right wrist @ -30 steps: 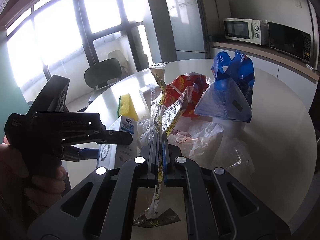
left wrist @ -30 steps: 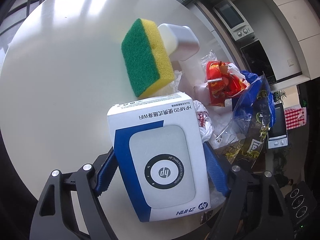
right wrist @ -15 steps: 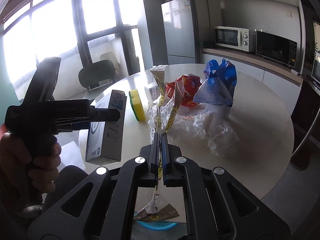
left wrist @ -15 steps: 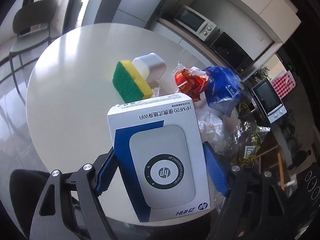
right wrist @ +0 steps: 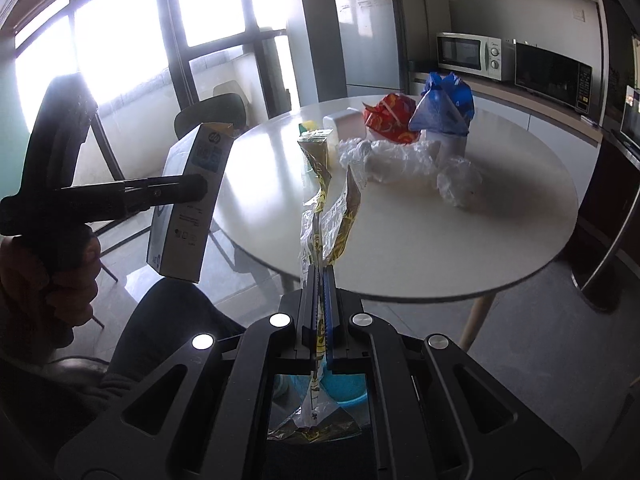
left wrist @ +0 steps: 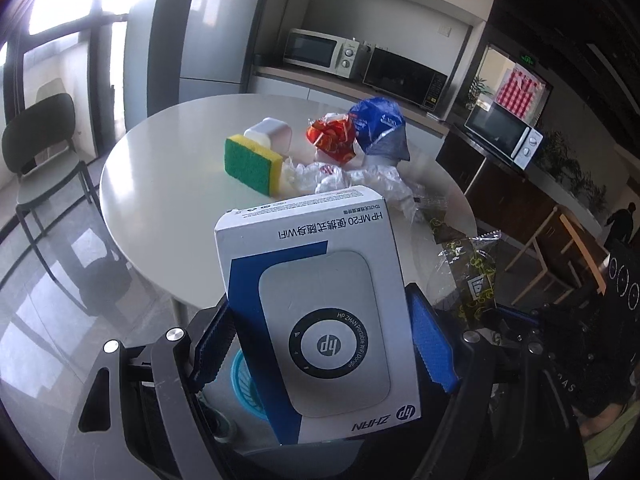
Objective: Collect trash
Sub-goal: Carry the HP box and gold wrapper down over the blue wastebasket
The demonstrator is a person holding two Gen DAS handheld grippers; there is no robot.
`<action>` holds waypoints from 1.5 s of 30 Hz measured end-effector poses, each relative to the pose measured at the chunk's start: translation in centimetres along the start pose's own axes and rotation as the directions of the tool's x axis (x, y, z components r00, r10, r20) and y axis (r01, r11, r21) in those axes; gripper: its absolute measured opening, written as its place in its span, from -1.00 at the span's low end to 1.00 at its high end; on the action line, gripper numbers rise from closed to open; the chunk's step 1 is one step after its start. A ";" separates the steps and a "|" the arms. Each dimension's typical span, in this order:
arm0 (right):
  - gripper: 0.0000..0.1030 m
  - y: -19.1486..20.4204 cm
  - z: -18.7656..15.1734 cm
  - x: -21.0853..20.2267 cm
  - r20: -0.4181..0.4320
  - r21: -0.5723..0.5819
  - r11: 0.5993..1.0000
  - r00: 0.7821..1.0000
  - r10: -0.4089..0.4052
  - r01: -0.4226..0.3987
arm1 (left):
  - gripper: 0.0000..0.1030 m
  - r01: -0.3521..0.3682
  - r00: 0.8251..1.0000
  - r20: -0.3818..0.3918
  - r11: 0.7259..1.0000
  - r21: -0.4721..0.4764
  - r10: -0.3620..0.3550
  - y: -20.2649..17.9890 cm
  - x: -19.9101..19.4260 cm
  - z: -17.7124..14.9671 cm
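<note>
In left claw (left wrist: 320,344), rectangular cardboard box (left wrist: 316,300)

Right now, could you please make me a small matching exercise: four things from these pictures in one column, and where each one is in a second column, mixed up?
Things:
1. white HP box
2. clear wrapper with yellow print
3. green and yellow sponge
4. blue bag

Places:
A. pinched flat between the right gripper's fingers
B. on the table, beside the red wrapper
C. gripped by the left gripper, off the table
D. on the table, next to the white tub

Pairs: 1-C, 2-A, 3-D, 4-B
</note>
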State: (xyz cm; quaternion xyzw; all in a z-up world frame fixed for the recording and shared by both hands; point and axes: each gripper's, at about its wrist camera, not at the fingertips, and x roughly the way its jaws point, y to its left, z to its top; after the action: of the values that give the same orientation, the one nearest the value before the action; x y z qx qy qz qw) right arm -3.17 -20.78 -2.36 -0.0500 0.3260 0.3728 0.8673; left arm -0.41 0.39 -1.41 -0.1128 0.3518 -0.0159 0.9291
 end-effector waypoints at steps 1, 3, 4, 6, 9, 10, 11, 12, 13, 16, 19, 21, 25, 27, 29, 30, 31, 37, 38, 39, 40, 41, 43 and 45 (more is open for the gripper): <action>-0.96 0.1 -0.7 -0.1 -0.014 -0.001 1.000 1.000 0.004 -0.004 | 0.53 -0.003 1.000 -0.014 1.000 0.014 0.003 0.0 0.0 -0.8; -0.96 0.5 -2.0 -0.1 -0.039 -0.002 1.000 0.999 0.009 -0.009 | 0.53 -0.002 0.999 -0.045 1.000 0.030 0.003 0.1 0.2 -2.2; -0.96 0.7 -2.6 -0.1 -0.051 -0.002 1.000 0.999 0.016 -0.016 | 0.53 0.000 0.998 -0.064 1.000 0.031 0.002 0.2 0.5 -2.9; -0.96 0.9 -3.7 0.3 -0.079 0.002 1.000 0.996 0.029 -0.029 | 0.53 0.002 0.996 -0.094 0.999 0.038 0.002 0.4 0.8 -4.2; -0.96 1.0 -5.2 1.4 -0.126 0.008 0.999 0.991 0.041 -0.040 | 0.53 -0.004 0.990 -0.139 0.999 0.046 0.010 0.4 2.0 -6.1; -0.96 0.9 -5.6 2.0 -0.144 0.013 0.999 0.989 0.041 -0.040 | 0.53 -0.003 0.987 -0.158 0.999 0.047 0.011 0.4 2.5 -6.6; -0.96 0.8 -6.0 2.6 -0.163 0.018 0.999 0.986 0.041 -0.038 | 0.53 -0.003 0.984 -0.176 0.999 0.049 0.011 0.5 3.0 -7.1; -0.96 0.7 -6.4 3.2 -0.180 0.023 0.999 0.983 0.043 -0.039 | 0.53 -0.003 0.982 -0.191 0.999 0.055 0.013 0.4 3.5 -7.8; -0.96 0.5 -6.8 4.0 -0.193 0.028 0.999 0.980 0.043 -0.039 | 0.53 -0.004 0.979 -0.203 0.998 0.060 0.016 0.4 4.1 -8.3; -0.96 -0.1 -7.5 6.4 -0.232 0.041 0.999 0.972 0.034 -0.025 | 0.53 -0.011 0.970 -0.242 0.998 0.061 0.025 0.7 6.0 -9.6; -0.96 -0.7 -8.1 8.9 -0.265 0.062 0.998 0.964 0.033 -0.017 | 0.53 -0.030 0.961 -0.274 0.998 0.056 0.044 1.4 8.3 -10.5; -0.96 -1.1 -8.4 10.7 -0.283 0.072 0.997 0.958 0.034 -0.014 | 0.53 -0.031 0.955 -0.292 0.998 0.046 0.044 1.9 9.7 -11.1; -0.98 -1.6 -9.4 14.3 -0.333 0.100 0.995 0.942 0.043 -0.010 | 0.53 -0.039 0.943 -0.330 0.999 0.029 0.046 2.5 12.7 -12.3; -0.98 -2.0 -10.0 15.9 -0.358 0.117 0.993 0.933 0.048 -0.006 | 0.53 -0.038 0.934 -0.356 0.999 0.018 0.043 2.9 14.1 -13.0; -0.98 -2.4 -10.5 17.4 -0.380 0.131 0.991 0.923 0.052 -0.002 | 0.53 -0.038 0.923 -0.383 0.999 0.003 0.037 3.4 15.4 -13.7; -0.99 -2.6 -10.7 18.2 -0.390 0.136 0.991 0.919 0.053 0.001 | 0.53 -0.039 0.919 -0.393 0.999 -0.002 0.035 3.7 16.0 -13.8; -0.99 -2.7 -11.0 18.9 -0.401 0.139 0.990 0.915 0.052 0.005 | 0.53 -0.043 0.917 -0.398 0.999 -0.002 0.039 3.9 16.4 -13.9; -0.99 -4.3 -12.4 23.2 -0.468 0.226 0.974 0.880 0.080 0.032 | 0.53 -0.073 0.904 -0.422 0.997 -0.009 0.062 5.3 19.5 -13.8; -0.99 -4.7 -12.6 24.1 -0.477 0.239 0.970 0.875 0.083 0.038 | 0.53 -0.084 0.903 -0.423 0.996 0.001 0.076 5.4 20.1 -13.9; -0.99 -4.8 -12.8 24.8 -0.488 0.244 0.969 0.869 0.079 0.049 | 0.53 -0.090 0.901 -0.424 0.996 0.011 0.087 5.5 20.5 -13.9; -0.99 -4.9 -13.0 25.5 -0.497 0.245 0.968 0.864 0.075 0.057 | 0.53 -0.090 0.900 -0.428 0.996 0.017 0.089 5.6 21.1 -14.0; -0.99 -5.0 -13.1 26.2 -0.507 0.245 0.967 0.859 0.071 0.065 | 0.53 -0.087 0.897 -0.434 0.996 0.016 0.086 5.6 21.6 -14.1; -0.99 -5.3 -13.5 28.0 -0.525 0.259 0.962 0.848 0.070 0.081 | 0.53 -0.082 0.890 -0.451 0.997 0.003 0.075 6.0 22.6 -14.1; -0.99 -6.2 -14.0 29.4 -0.540 0.277 0.956 0.838 0.074 0.094 | 0.53 -0.079 0.882 -0.467 0.997 -0.017 0.062 6.5 23.4 -14.3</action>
State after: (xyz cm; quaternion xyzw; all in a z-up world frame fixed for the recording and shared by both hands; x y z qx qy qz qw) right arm 8.66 -11.82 -31.96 -0.0270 0.6103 0.2861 0.7382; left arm 7.44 1.31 -28.47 -0.1093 0.5685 -0.0023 0.8154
